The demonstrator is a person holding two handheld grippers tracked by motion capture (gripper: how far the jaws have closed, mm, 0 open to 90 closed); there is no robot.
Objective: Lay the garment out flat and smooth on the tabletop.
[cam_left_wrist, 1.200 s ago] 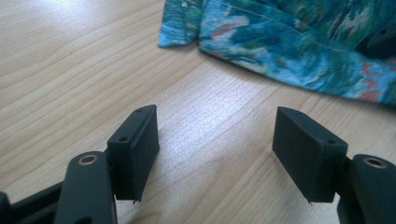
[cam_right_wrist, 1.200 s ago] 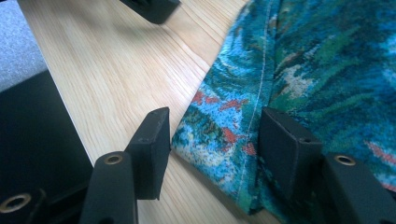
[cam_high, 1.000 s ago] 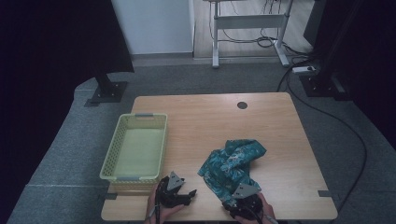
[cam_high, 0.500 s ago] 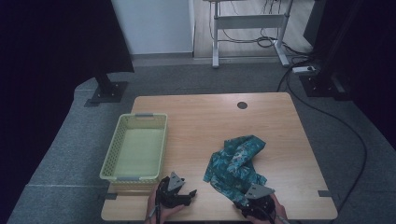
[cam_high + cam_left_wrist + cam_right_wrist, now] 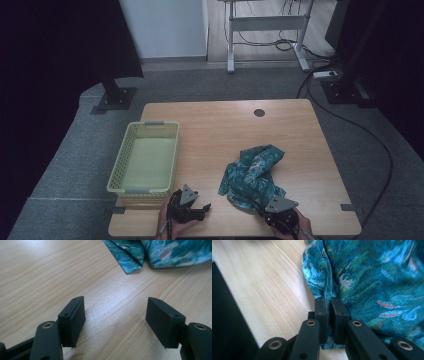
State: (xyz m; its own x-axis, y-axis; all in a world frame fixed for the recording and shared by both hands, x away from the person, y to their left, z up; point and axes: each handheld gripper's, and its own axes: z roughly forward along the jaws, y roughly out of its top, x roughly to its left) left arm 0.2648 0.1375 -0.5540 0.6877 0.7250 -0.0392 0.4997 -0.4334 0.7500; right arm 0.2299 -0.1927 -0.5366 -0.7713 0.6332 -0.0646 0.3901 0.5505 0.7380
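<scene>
In the high view, a crumpled teal patterned cloth [image 5: 252,175] lies on the wooden table [image 5: 220,127], to the right of the yellow-green basket [image 5: 145,157] and apart from it. The right gripper [image 5: 272,212] sits at the cloth's near edge, touching it, with a hand [image 5: 300,227] behind it at the table's front rim. The left gripper [image 5: 202,207] rests on bare wood to the left of the cloth, just in front of the basket's near corner, its jaws pointing toward the cloth; the gap between them is hard to judge from this height. In the left gripper view, the left gripper [image 5: 115,317] stands wide open, its two black jaws well apart with only bare table [image 5: 50,277] between them, holding nothing. The cloth [image 5: 155,251] lies ahead of the jaws, its nearest folded corner near but not touching them. In the right gripper view, the right gripper [image 5: 329,307] is closed on the cloth [image 5: 372,282]: the two jaws stand almost together, and a seamed fold of the fabric runs down into the narrow slot between them. The fabric spreads up and to the right of the jaws, while bare table [image 5: 269,285] lies on the cloth's left side, running to the dark table edge.
</scene>
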